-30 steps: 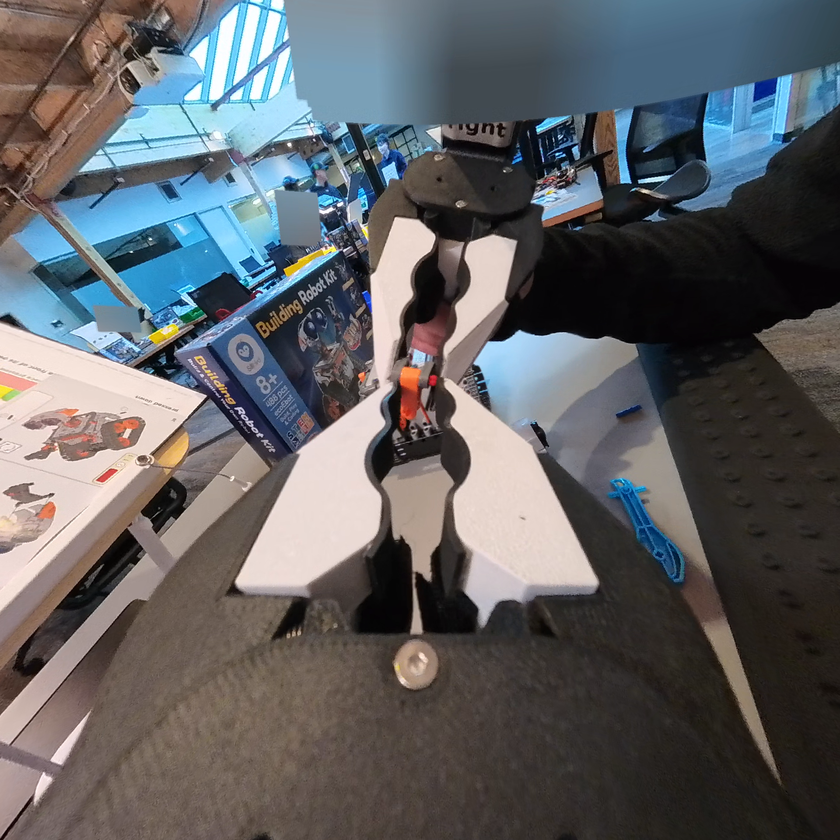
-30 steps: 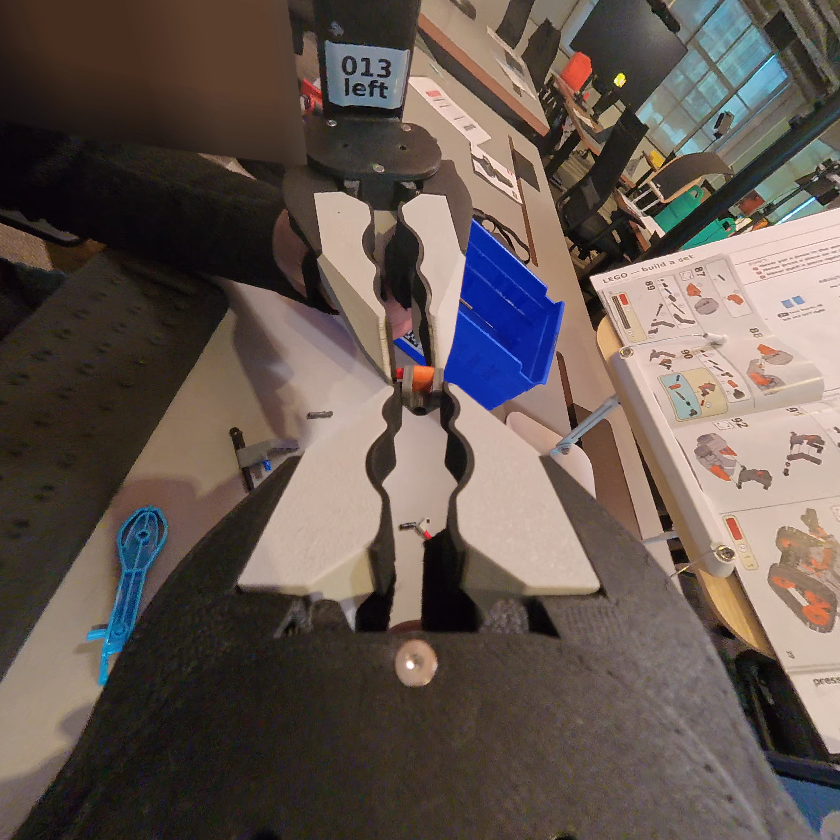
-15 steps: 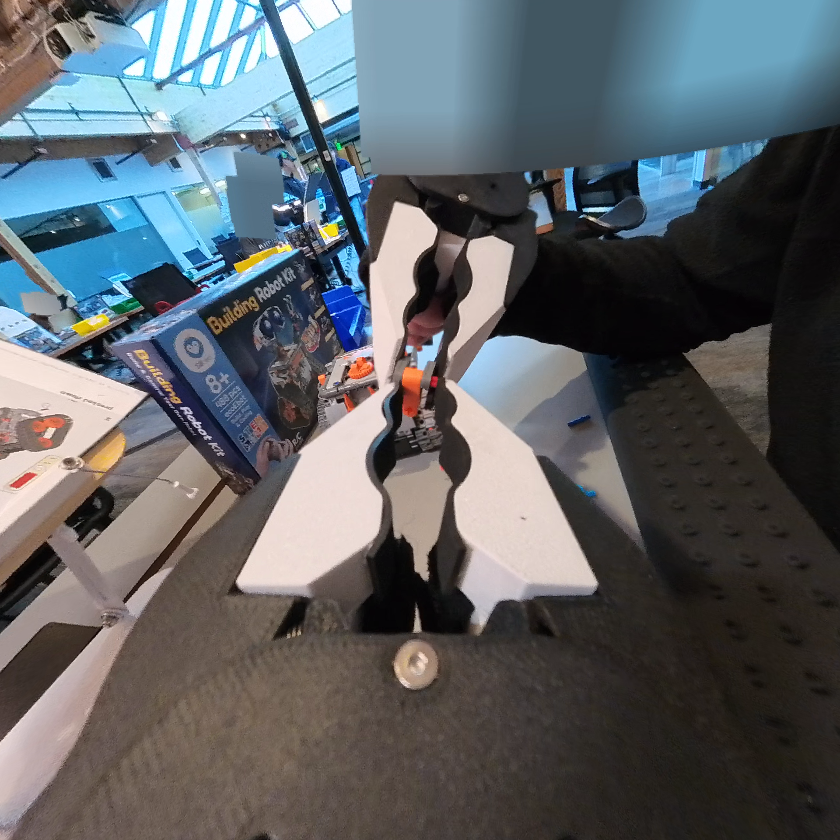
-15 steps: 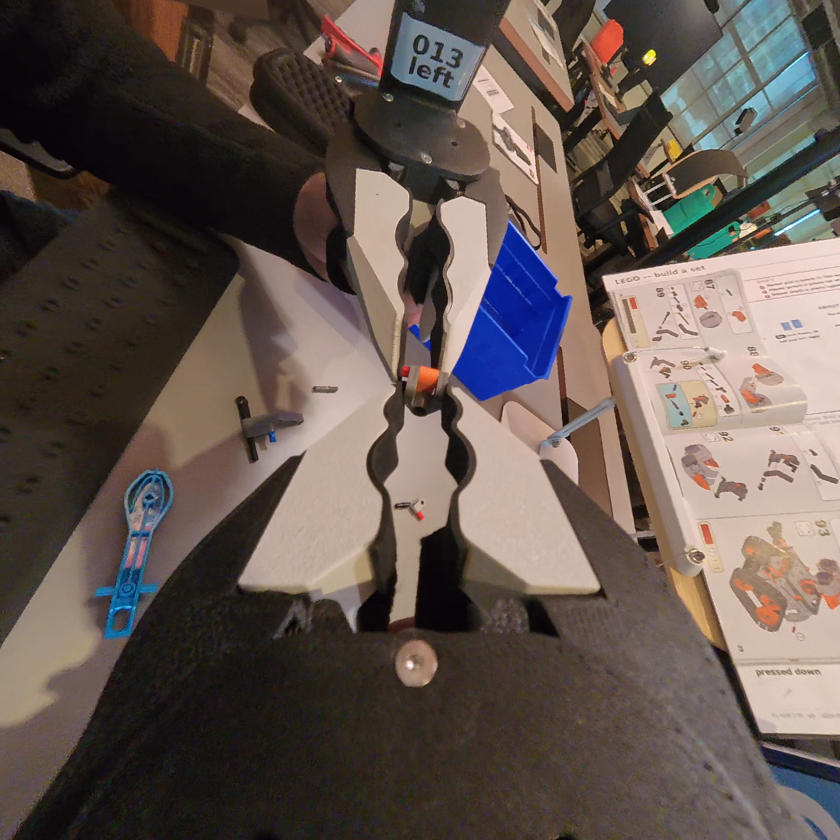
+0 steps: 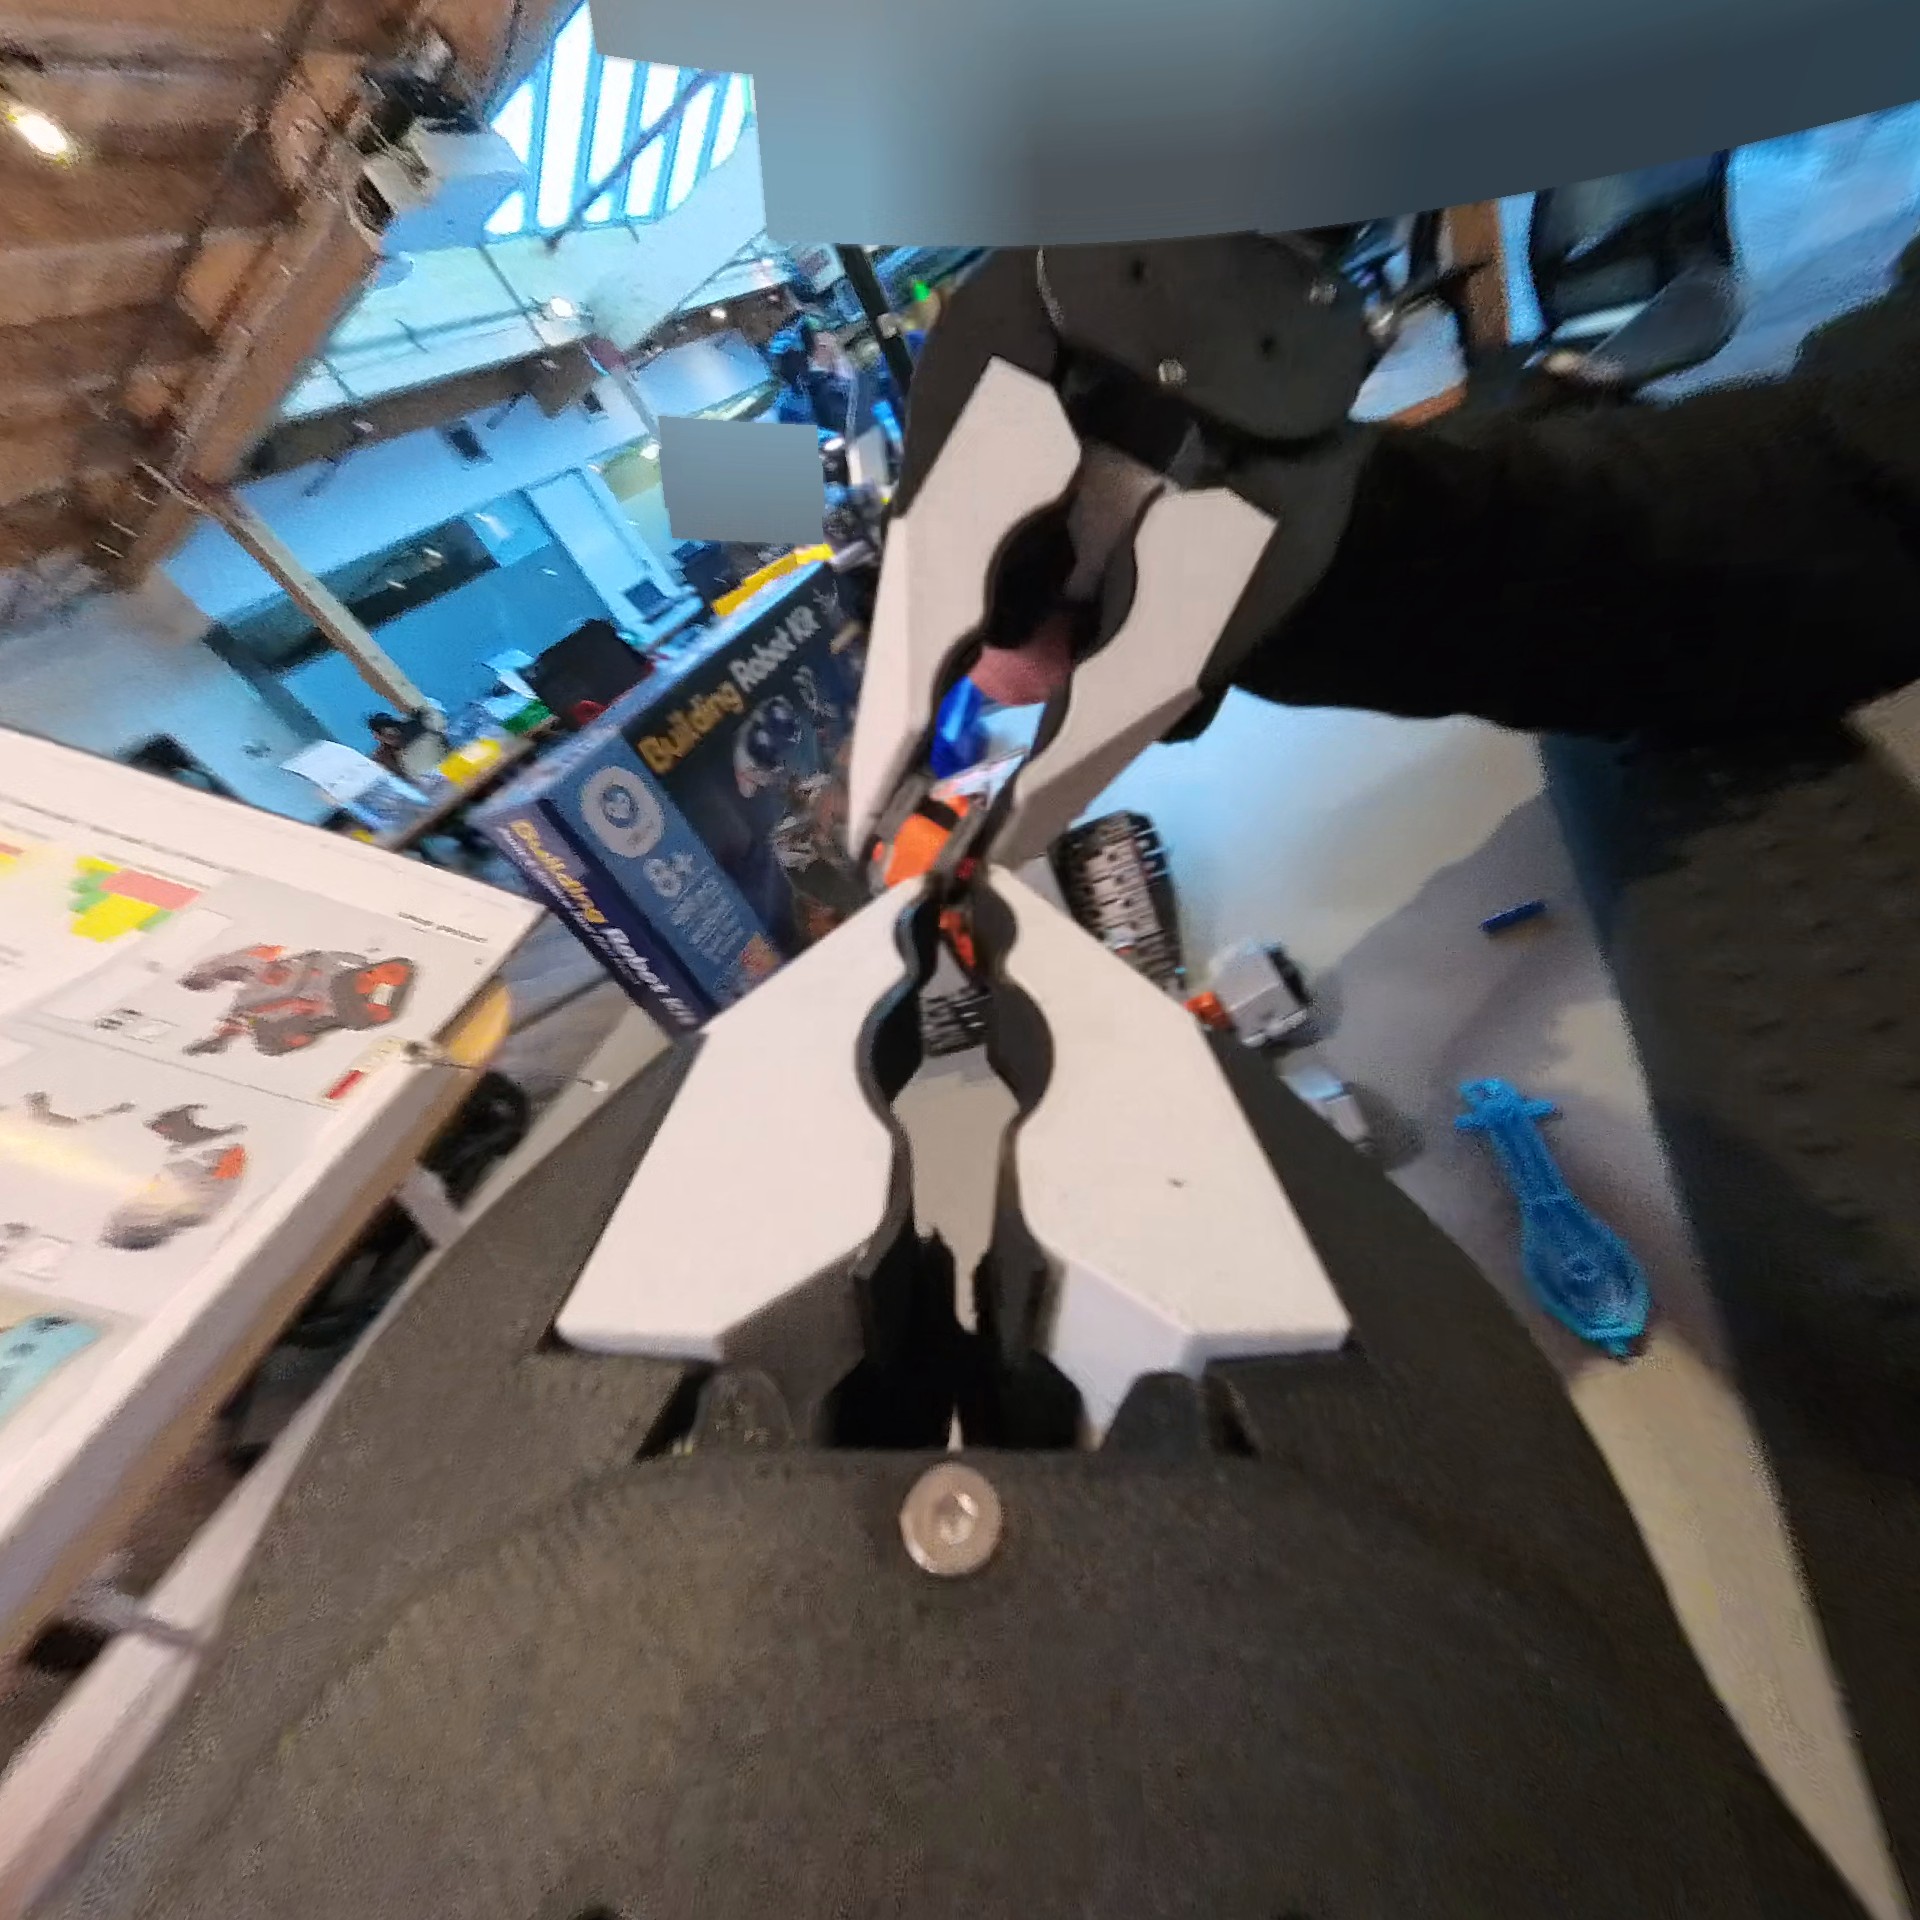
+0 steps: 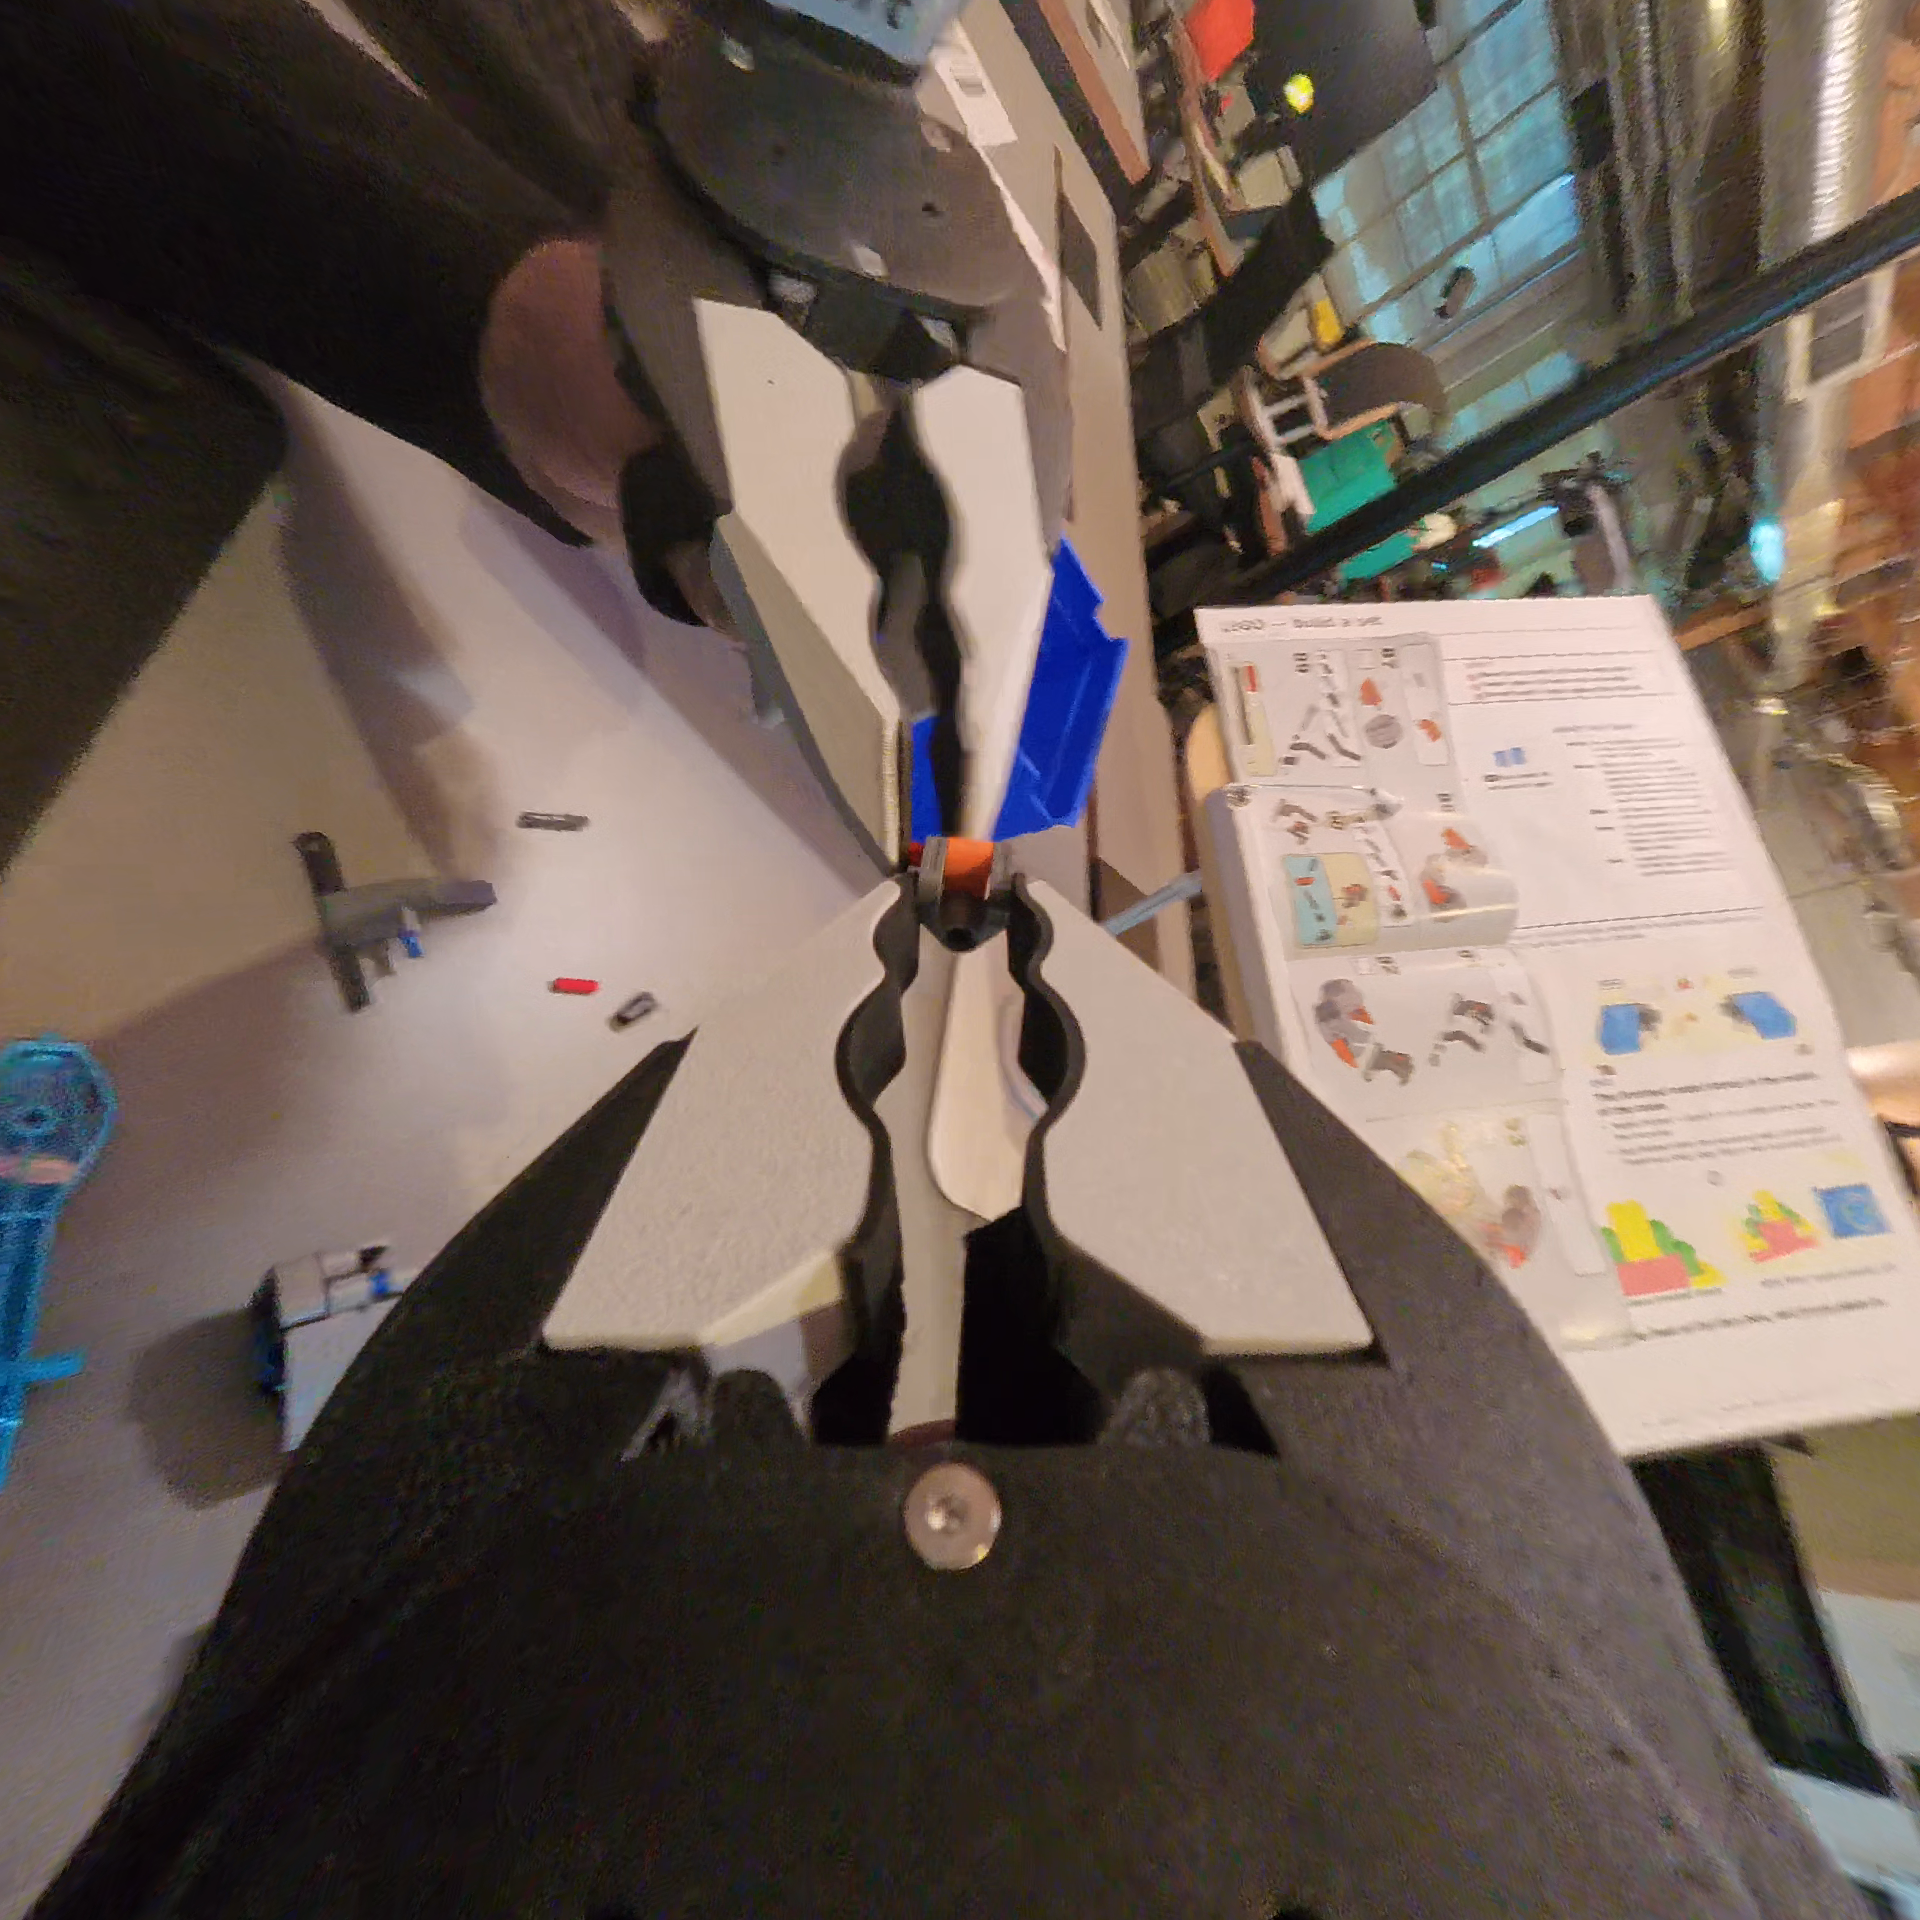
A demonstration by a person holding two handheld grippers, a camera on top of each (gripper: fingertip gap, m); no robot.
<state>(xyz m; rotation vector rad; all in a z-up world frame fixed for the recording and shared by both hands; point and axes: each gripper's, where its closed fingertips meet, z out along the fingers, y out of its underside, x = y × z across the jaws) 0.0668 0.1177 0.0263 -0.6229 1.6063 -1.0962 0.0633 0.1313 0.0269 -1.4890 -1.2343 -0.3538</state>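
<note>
Pinching a small orange-and-grey piece (image 6: 954, 864) from opposite ends, nose to nose, in the air above the pale table (image 6: 260, 727). Closing in from the near side in the right wrist view with the right gripper (image 6: 956, 902), jaws drawn almost together and clamped on the grey end with its dark round hole. Coming from straight ahead and above with the left gripper (image 6: 940, 836), jaws likewise narrowed to a sliver and pressed on the orange end. Lying crosswise to both pairs of fingers, long axis roughly left to right in that view, orange toward the right. Seen from the left wrist view as the same meeting reversed: left gripper (image 5: 940, 888) below, right gripper (image 5: 935, 826) slanting down from above, piece (image 5: 920, 836) wedged at the touching tips, exact hold blurred there. Equally near for both, neither one apart from it. Round about, well clear of the tips: a blue bin (image 6: 1060, 707) beyond, a propped instruction sheet (image 6: 1558, 935) off to the right, a kit box (image 5: 707, 831), a black tracked part (image 5: 1117, 883), a grey angled part (image 6: 384, 914), a small red pin (image 6: 574, 985) and a blue lattice tool (image 5: 1558, 1226) lying flat on the table.
</note>
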